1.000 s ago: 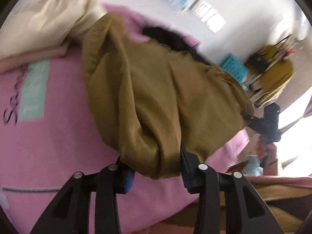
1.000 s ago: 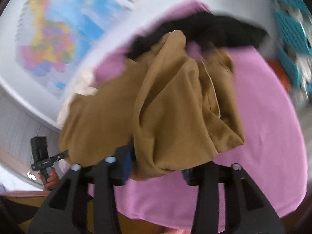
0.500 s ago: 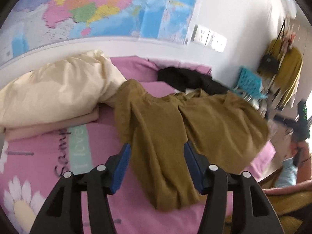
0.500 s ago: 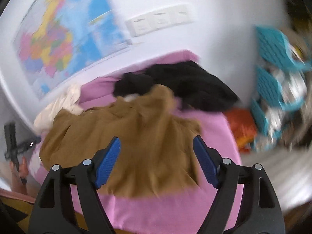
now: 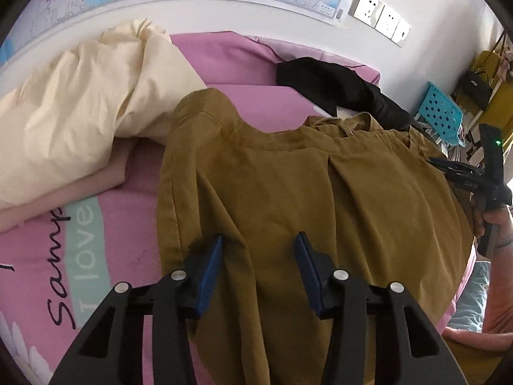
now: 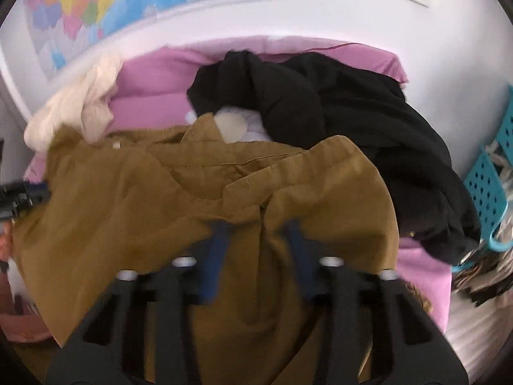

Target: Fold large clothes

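Observation:
A large mustard-brown shirt (image 5: pixel 320 199) lies spread on the pink bed, collar toward the wall; it also shows in the right wrist view (image 6: pixel 179 199). My left gripper (image 5: pixel 259 247) is open, its blue pads just above the shirt's left-hand side. My right gripper (image 6: pixel 258 234) is open over the shirt's right shoulder area, with a fold of cloth between the jaws; this view is blurred. The right gripper also shows in the left wrist view (image 5: pixel 461 173) at the shirt's far right edge.
A cream duvet (image 5: pixel 83 109) is heaped at the back left of the pink bedspread (image 5: pixel 96 224). A black garment (image 6: pixel 320 112) lies near the wall behind the shirt. Turquoise baskets (image 5: pixel 444 114) stand to the right of the bed.
A second ago both grippers were shut on the bunched shirt. They let go, pulled back with jaws open, and now have come down over the spread shirt.

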